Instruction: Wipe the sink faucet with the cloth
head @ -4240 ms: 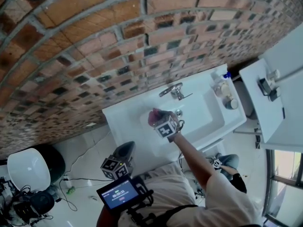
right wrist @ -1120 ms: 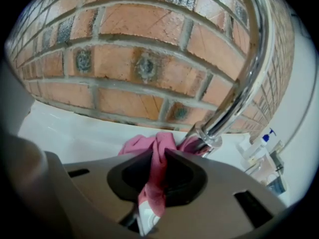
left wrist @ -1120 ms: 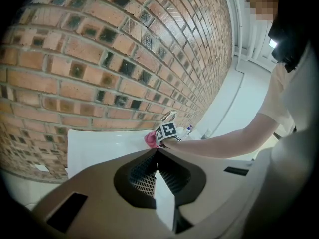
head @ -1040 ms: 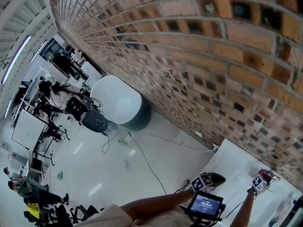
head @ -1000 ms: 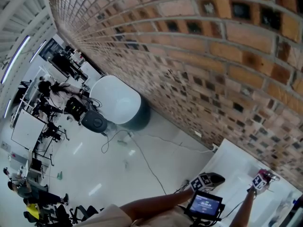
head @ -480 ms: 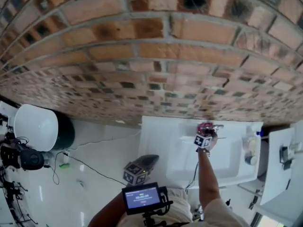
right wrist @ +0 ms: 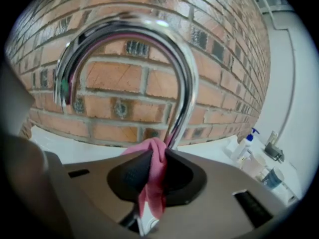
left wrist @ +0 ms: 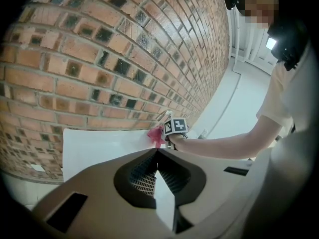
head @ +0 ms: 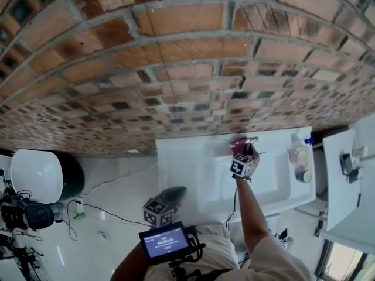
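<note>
A chrome arched faucet (right wrist: pixel 184 83) rises from the back of the white sink (head: pixel 193 168) against the brick wall. My right gripper (right wrist: pixel 157 156) is shut on a pink cloth (right wrist: pixel 153 183), and the cloth's top presses against the base of the faucet stem. In the head view the right gripper (head: pixel 240 152) reaches over the basin to the faucet (head: pixel 245 139), with the cloth (head: pixel 236 144) at its tip. My left gripper (head: pixel 174 193) hangs low in front of the sink, away from it. In its own view the left gripper (left wrist: pixel 157 151) is shut with nothing in it, facing the cloth (left wrist: pixel 154 135).
A soap pump bottle (head: pixel 297 154) and a small jar (head: pixel 303 176) stand on the sink's right end. A white cabinet (head: pixel 345 174) is farther right. A white round bin (head: pixel 35 174) and cables lie on the floor at left. A small screen (head: pixel 163 239) sits at my chest.
The head view swung from the room and floor back down to the sink. The right gripper, cloth in its jaws, has gone from over the basin to the faucet. The left gripper stays low.
</note>
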{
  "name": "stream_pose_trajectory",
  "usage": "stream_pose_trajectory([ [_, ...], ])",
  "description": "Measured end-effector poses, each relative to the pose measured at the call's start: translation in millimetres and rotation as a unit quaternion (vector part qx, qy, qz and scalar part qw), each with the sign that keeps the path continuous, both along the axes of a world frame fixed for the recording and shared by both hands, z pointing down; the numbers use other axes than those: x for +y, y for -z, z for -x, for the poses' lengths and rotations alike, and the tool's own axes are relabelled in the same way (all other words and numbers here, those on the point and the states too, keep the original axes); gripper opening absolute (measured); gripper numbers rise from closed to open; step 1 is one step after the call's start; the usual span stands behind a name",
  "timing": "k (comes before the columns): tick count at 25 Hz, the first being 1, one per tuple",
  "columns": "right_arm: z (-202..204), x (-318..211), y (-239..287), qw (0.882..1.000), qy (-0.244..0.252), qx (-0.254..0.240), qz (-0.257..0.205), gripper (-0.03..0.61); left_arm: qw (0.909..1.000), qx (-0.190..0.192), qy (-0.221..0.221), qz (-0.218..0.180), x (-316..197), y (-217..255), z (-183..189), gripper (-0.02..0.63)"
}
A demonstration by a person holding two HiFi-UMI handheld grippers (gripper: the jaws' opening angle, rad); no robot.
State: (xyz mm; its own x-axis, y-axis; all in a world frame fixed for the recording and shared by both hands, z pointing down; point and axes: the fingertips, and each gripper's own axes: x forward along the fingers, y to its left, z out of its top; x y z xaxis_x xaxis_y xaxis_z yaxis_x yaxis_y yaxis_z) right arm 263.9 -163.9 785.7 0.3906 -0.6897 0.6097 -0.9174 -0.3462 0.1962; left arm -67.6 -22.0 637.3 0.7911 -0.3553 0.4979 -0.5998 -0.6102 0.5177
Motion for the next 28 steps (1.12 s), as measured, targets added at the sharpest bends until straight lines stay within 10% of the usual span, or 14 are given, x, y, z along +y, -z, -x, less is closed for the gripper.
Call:
stream_pose_trajectory([
  [28,20,3,112,0.980,0.083,-0.031,-0.176,0.079,0.9999,-0.003,-0.011,-0.001,8,-2,-17,-0.009],
])
